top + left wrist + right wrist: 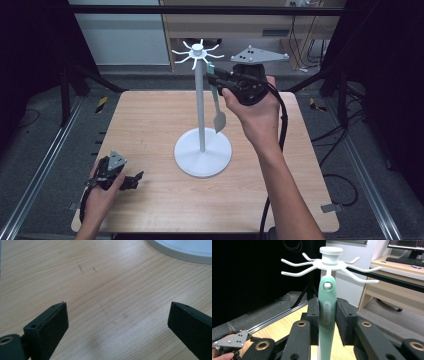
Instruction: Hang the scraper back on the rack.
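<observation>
Right tongs [326, 322] clamped on mint spatula handle [327, 312]; hang hole at a hook of white rack [329, 262] just beyond. Step: hanging. Next: seat hole, release. Left tongs [117, 322] apart, idle on table [105, 290].

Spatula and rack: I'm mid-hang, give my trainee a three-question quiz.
1. True or false: the right gripper is shut on the green spatula.
2. Which lies under the left gripper? A) bare table B) a cup C) a cloth
3. Fill in: the hole in the spatula's handle sits just below a white ___ of the rack.

Key: 1 true; 2 A; 3 hook.
</observation>
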